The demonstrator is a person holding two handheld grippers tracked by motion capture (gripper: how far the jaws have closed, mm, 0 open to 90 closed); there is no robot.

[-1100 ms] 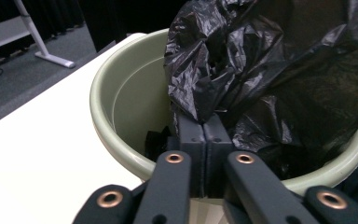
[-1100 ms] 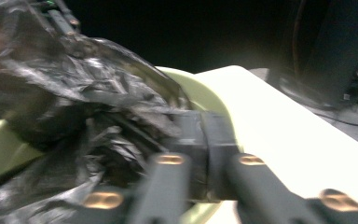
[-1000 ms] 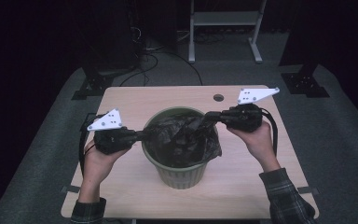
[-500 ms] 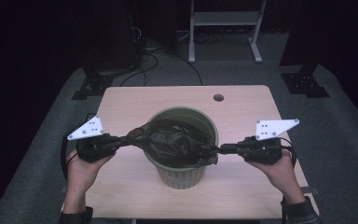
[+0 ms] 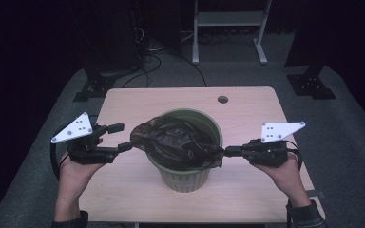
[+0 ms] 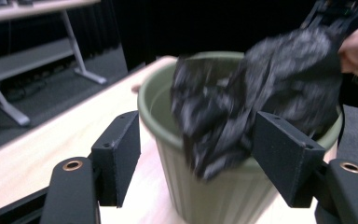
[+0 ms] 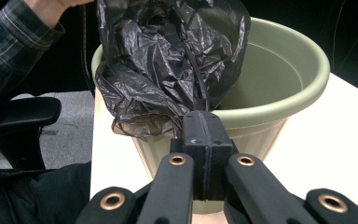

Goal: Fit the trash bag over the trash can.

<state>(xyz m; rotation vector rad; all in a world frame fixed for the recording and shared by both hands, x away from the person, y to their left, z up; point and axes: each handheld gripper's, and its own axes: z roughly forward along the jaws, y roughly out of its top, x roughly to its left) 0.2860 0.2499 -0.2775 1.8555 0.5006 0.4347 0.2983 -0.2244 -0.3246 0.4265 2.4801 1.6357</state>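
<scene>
Colour key. Bin [image 5: 185, 173]: olive green, with ribbed walls. Bag [image 5: 180, 142]: glossy, crinkled black plastic. Table [image 5: 252, 111]: pale wood grain, with one dark round hole [image 5: 222, 99]. Left tongs [image 5: 118, 137] and right tongs [image 5: 228, 151]: matte black, brass-coloured rivets at the joints; each carries a light grey three-cornered plate [image 5: 73, 128]. Sleeve [image 7: 14, 42]: dark blue-grey plaid. Floor [image 5: 342, 118]: grey. Backdrop: black.

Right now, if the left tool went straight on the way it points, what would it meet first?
Probably the black bag draped over the green bin's near rim. The left tool stands open, just short of it; depth is unclear.
</scene>
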